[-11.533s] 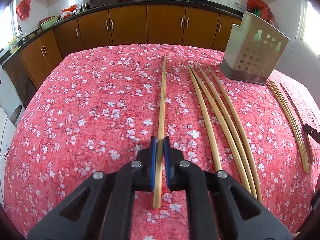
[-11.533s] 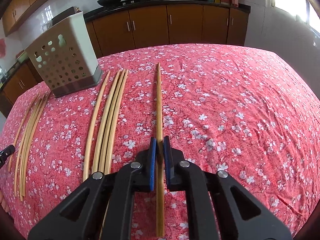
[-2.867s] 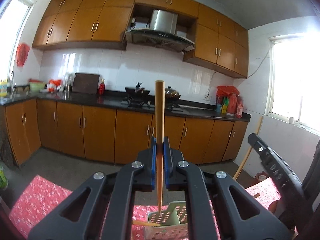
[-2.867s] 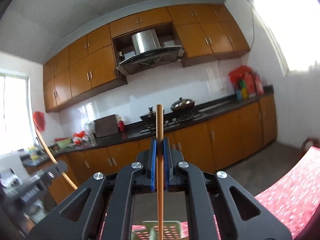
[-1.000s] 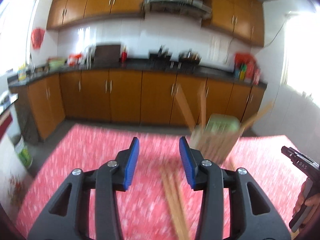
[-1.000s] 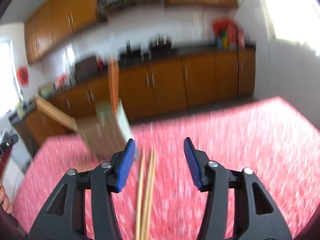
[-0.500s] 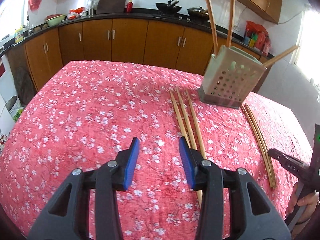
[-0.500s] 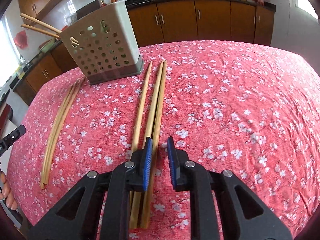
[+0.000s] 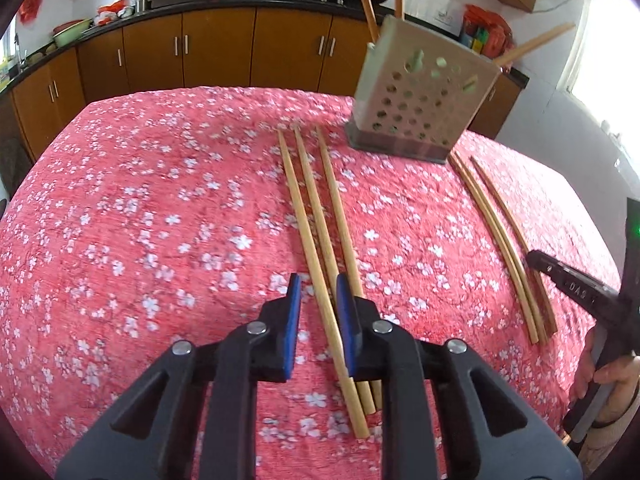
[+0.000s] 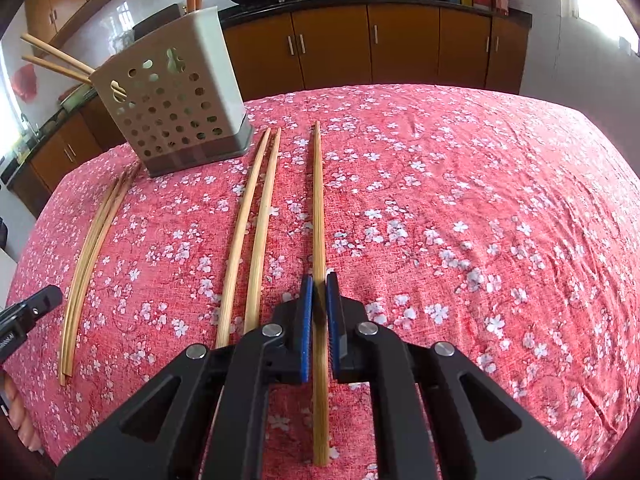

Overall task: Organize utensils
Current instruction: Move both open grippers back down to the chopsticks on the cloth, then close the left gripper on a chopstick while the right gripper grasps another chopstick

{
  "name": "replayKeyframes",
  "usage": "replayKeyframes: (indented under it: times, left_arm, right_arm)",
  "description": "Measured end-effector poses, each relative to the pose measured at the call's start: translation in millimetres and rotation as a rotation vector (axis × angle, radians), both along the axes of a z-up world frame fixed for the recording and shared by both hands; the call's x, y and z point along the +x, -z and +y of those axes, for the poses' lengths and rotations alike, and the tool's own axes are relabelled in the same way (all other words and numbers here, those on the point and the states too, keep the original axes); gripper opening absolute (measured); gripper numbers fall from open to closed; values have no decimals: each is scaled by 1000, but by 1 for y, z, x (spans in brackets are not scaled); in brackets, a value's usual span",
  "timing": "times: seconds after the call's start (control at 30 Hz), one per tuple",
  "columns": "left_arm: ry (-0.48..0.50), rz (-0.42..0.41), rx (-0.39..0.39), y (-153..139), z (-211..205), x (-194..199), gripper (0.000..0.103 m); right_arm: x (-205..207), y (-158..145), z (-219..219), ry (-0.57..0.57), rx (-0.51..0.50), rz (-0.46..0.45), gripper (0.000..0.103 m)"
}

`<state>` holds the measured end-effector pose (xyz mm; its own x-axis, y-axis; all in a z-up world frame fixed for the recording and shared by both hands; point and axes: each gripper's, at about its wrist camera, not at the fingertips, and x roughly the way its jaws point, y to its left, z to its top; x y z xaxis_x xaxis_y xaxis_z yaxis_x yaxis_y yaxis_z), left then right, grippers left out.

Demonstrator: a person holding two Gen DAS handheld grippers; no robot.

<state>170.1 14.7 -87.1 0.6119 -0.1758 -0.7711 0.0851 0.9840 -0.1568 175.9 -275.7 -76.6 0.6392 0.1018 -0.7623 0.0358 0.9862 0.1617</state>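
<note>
Your right hand-held gripper (image 10: pixel 318 294) is squeezed tight on one chopstick (image 10: pixel 317 200). Your left hand-held gripper (image 9: pixel 318 294) has been closing around another chopstick (image 9: pixel 308 232), not pinching yet.

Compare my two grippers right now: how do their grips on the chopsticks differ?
The right gripper is shut on a lone chopstick. The left gripper has just been closing, a gap showing beside the leftmost chopstick of three close together. Both point down over the floral tablecloth.
</note>
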Motion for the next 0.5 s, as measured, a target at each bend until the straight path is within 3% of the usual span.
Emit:
replayKeyframes:
  times: [0.33,0.5]
  left_arm:
    - [-33,14,84,9,-4,5,9]
    - [-99,16,101,8,19,14,8]
  right_arm:
    - [-8,-2,5,-12,-28,-5,9]
    - [-6,-2,2,-14,-45,-11,8]
